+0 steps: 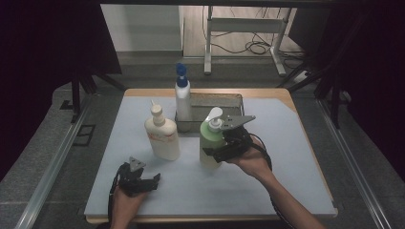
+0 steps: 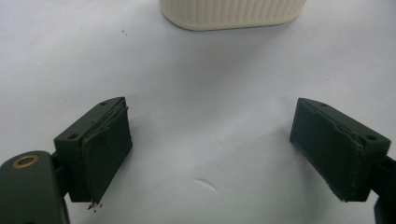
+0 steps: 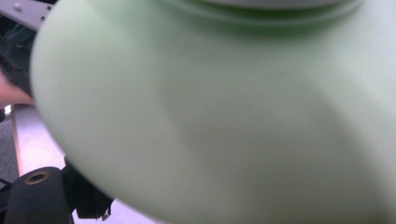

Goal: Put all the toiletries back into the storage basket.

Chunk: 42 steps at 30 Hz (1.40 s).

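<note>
A pale green pump bottle (image 1: 208, 138) stands upright right of the table's middle, and my right gripper (image 1: 216, 153) is shut on its lower body from the right side. In the right gripper view the green bottle (image 3: 224, 116) sits pressed between the jaws, hiding all but one black finger (image 3: 91, 200). My left gripper (image 1: 152, 180) rests low near the front left of the mat. Its jaws stand wide open with nothing between them (image 2: 210, 135). They face the base of a cream bottle (image 2: 233, 11), which stands a short way ahead (image 1: 162, 136).
A tall white bottle with a blue cap (image 1: 183, 98) stands in a grey tray (image 1: 227, 101) at the back of the light blue mat (image 1: 277, 181). The table's wooden edge (image 1: 315, 157) runs along the right, with dark floor beyond.
</note>
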Tool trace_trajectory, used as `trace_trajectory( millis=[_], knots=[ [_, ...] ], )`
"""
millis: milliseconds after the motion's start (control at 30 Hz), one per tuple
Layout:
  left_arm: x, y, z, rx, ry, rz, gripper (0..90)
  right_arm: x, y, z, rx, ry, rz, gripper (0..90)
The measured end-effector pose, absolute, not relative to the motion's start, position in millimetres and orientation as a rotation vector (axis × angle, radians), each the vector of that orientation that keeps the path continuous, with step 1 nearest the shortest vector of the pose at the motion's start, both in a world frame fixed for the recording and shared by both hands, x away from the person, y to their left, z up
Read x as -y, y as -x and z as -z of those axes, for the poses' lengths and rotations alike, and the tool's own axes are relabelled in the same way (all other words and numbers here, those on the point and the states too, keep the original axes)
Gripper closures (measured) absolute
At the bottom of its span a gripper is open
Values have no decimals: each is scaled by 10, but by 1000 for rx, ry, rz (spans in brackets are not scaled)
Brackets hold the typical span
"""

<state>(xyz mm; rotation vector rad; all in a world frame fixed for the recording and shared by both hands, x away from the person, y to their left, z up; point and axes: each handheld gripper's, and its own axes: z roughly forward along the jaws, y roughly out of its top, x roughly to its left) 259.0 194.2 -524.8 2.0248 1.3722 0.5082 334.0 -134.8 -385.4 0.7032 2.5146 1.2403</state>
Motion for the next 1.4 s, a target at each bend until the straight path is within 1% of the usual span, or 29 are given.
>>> trace_trajectory(
  millis=[667, 1400],
  knots=[
    [-1941, -2590, 5250, -1372, -2023, -511, 121, 1312, -3546, 3644, -2433, -757, -1244, 119],
    [-1943, -2591, 5250, -1372, -2025, -510, 121, 1238, -3897, 3467, -2334, -850, -1210, 120]
  ],
)
